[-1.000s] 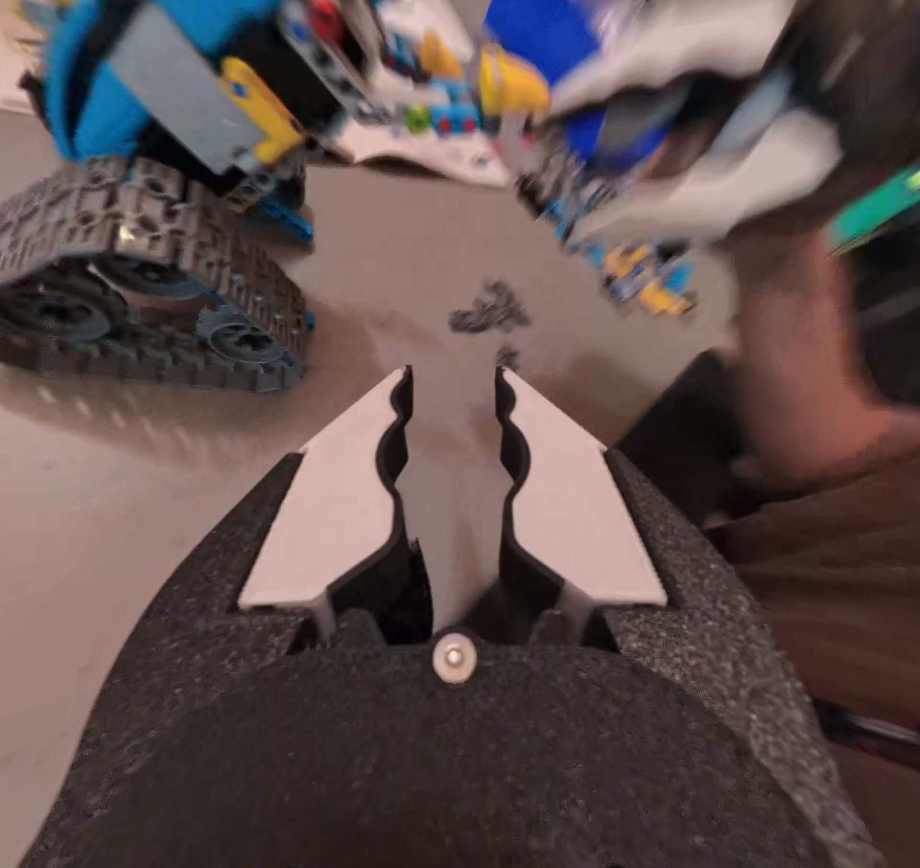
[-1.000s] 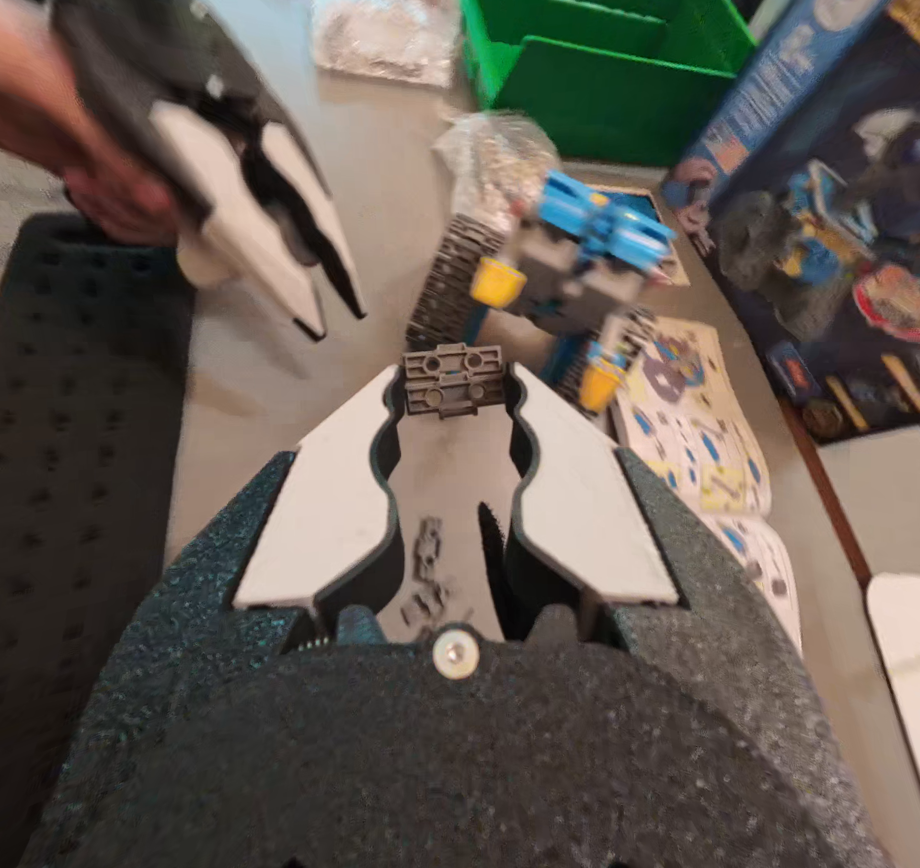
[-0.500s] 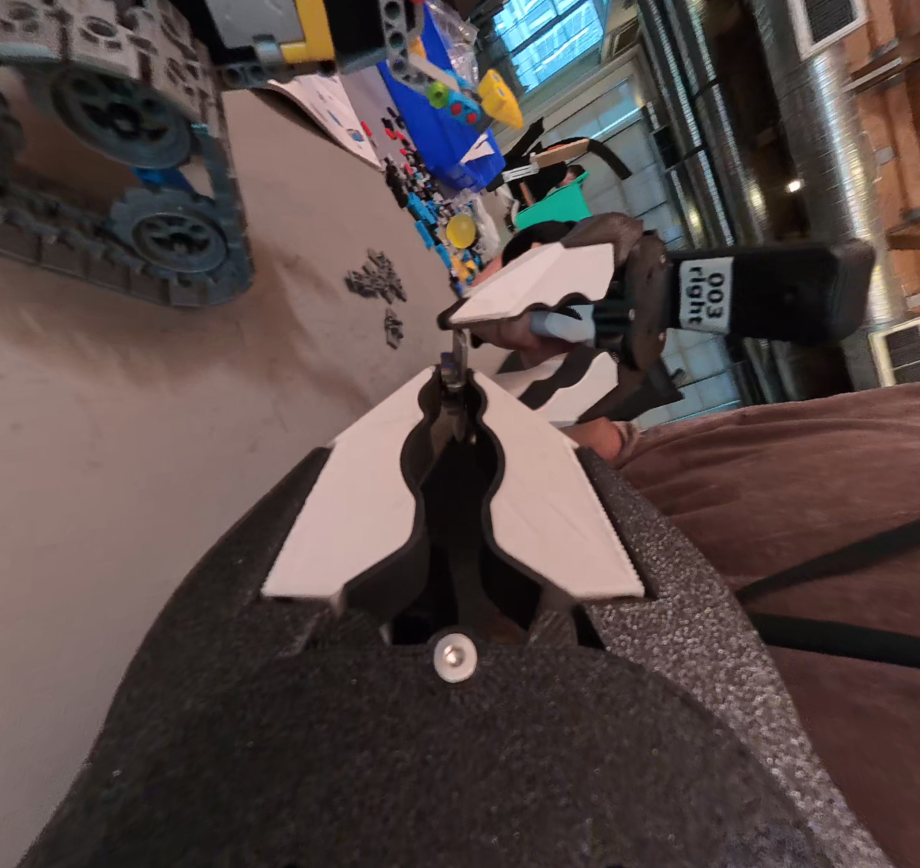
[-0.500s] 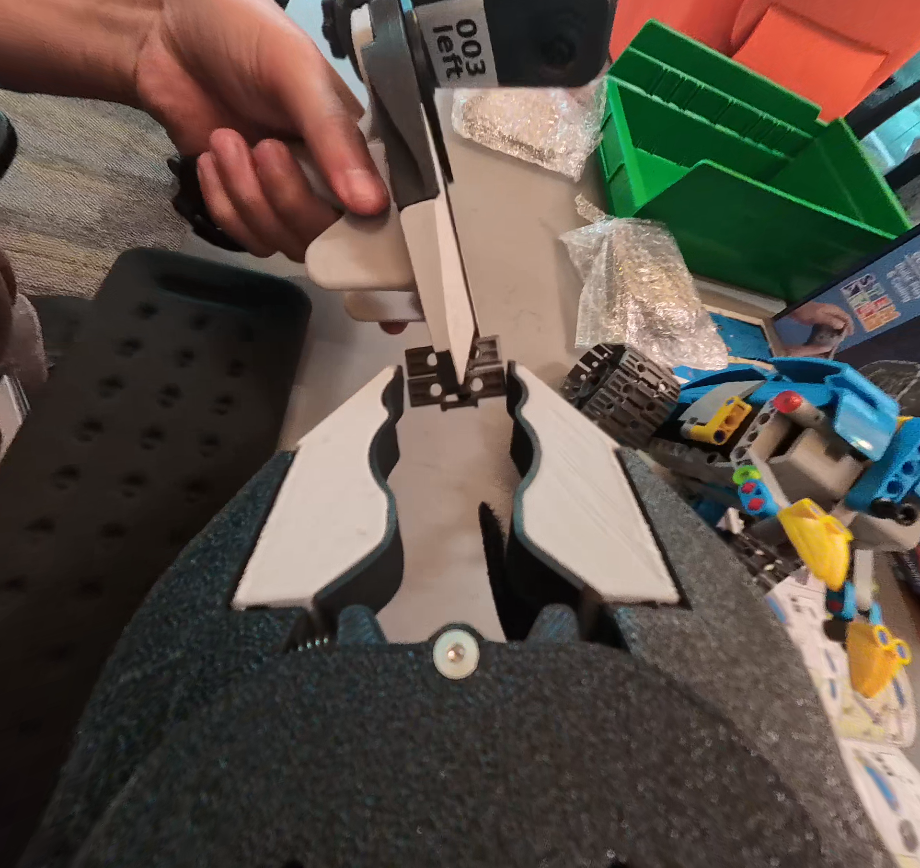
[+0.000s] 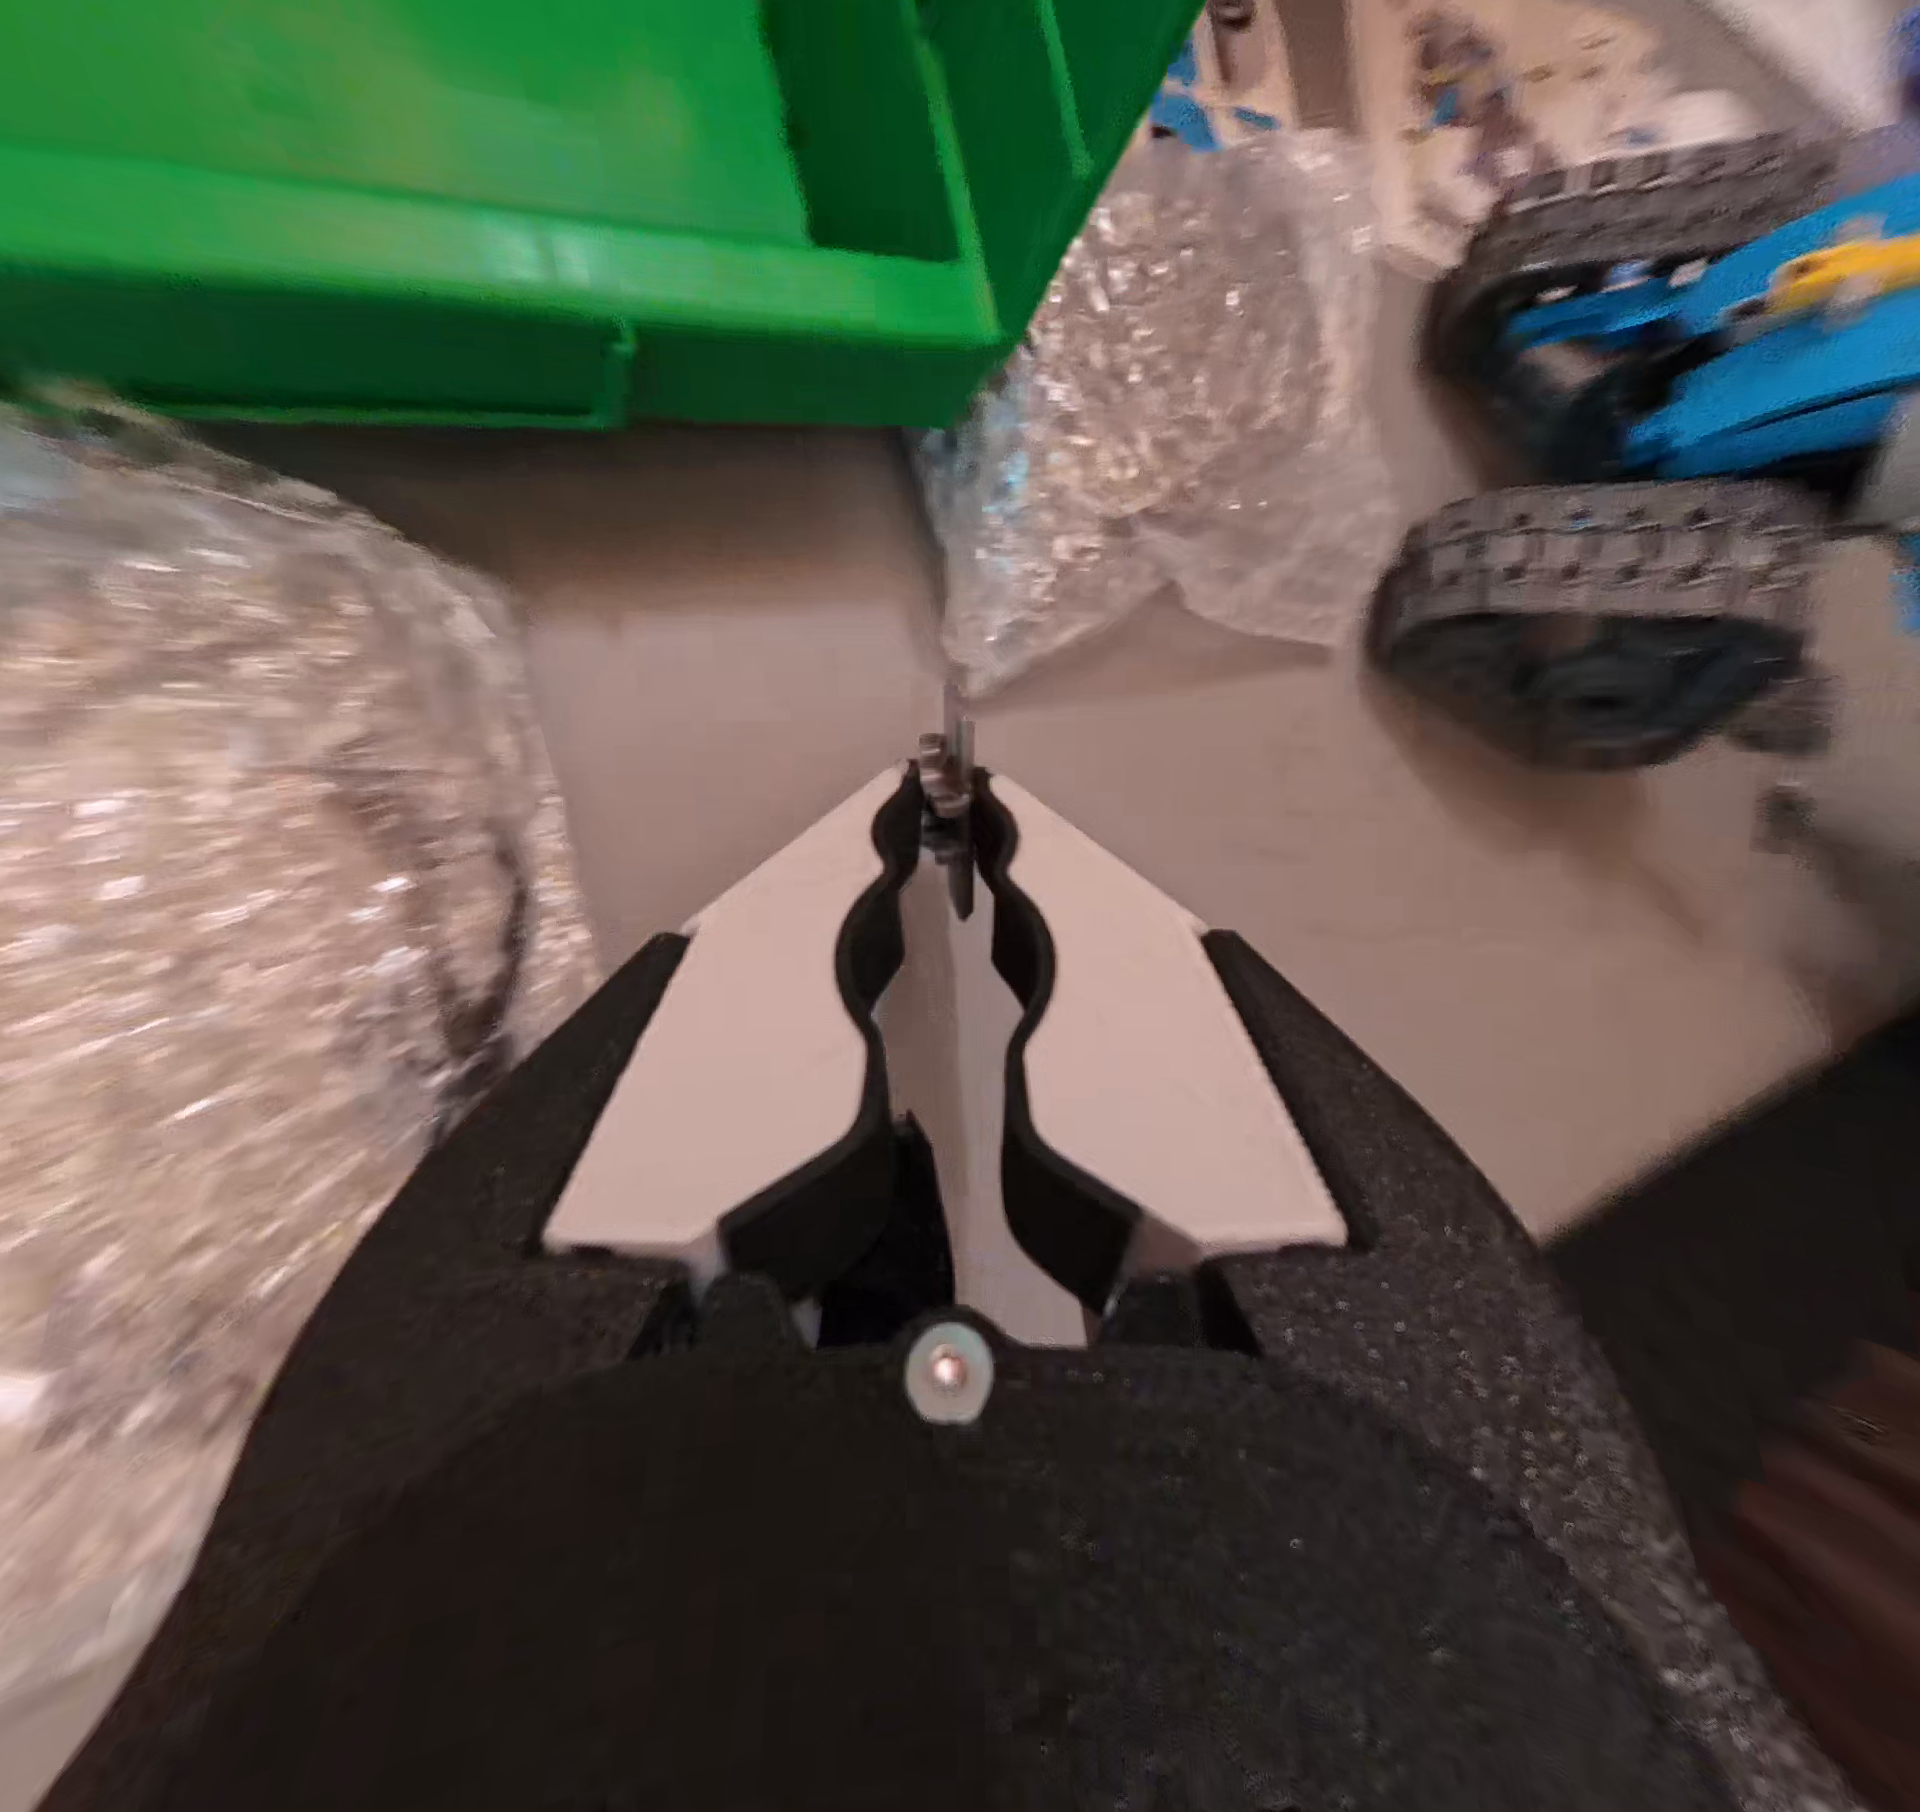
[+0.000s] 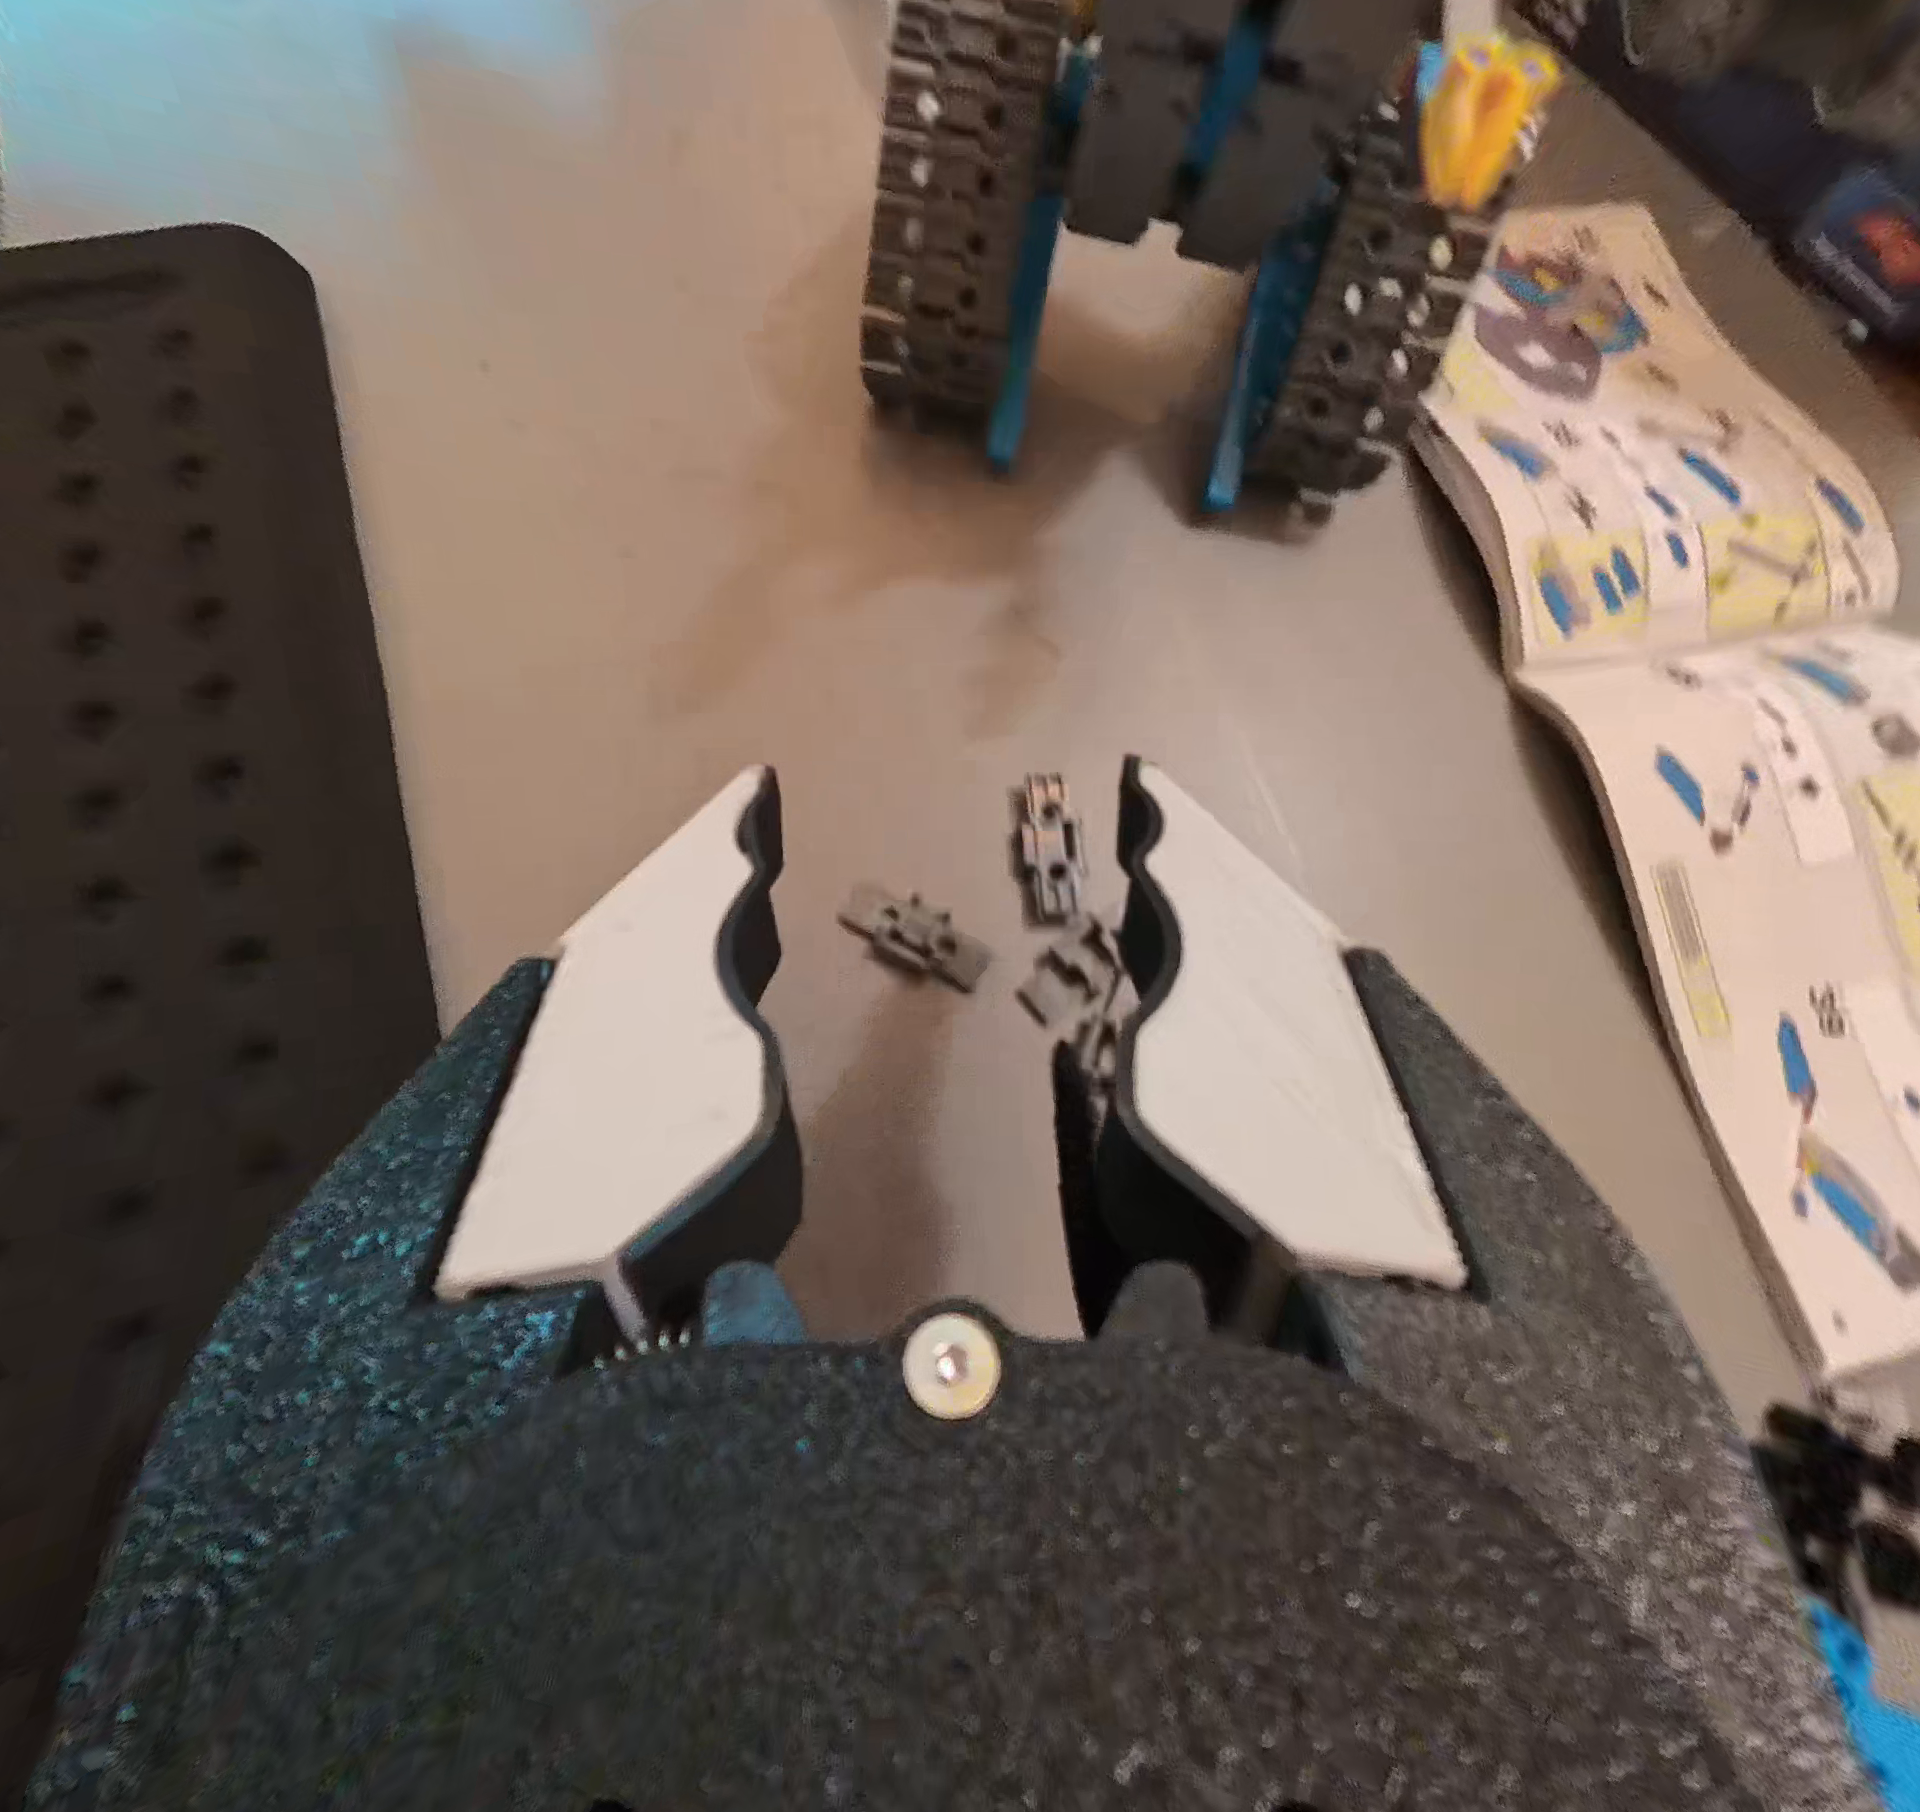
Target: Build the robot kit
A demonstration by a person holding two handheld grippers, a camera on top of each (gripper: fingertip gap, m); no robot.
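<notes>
My left gripper (image 5: 948, 775) is shut on a small grey track link piece (image 5: 951, 806), held edge-on between the fingertips above the tan table (image 5: 727, 640). My right gripper (image 6: 948, 786) is open and holds nothing. It hovers over loose grey track links on the table: one (image 6: 1051, 853) near the right finger, one (image 6: 914, 936) in the middle and one (image 6: 1070, 983) lower right. A blue and grey tracked toy vehicle (image 6: 1143, 204) stands beyond them. It also shows in the left wrist view (image 5: 1662, 474).
A green bin (image 5: 520, 152) stands ahead of the left gripper, with crumpled clear plastic bags (image 5: 1143, 474) (image 5: 208, 827) beside it. A black perforated mat (image 6: 156, 723) lies at the left. An open instruction booklet (image 6: 1662, 671) lies at the right.
The left gripper closed on the grey piece that the right gripper held, then swung away with it toward the green bin. The right gripper opened wide and now faces the loose links.
</notes>
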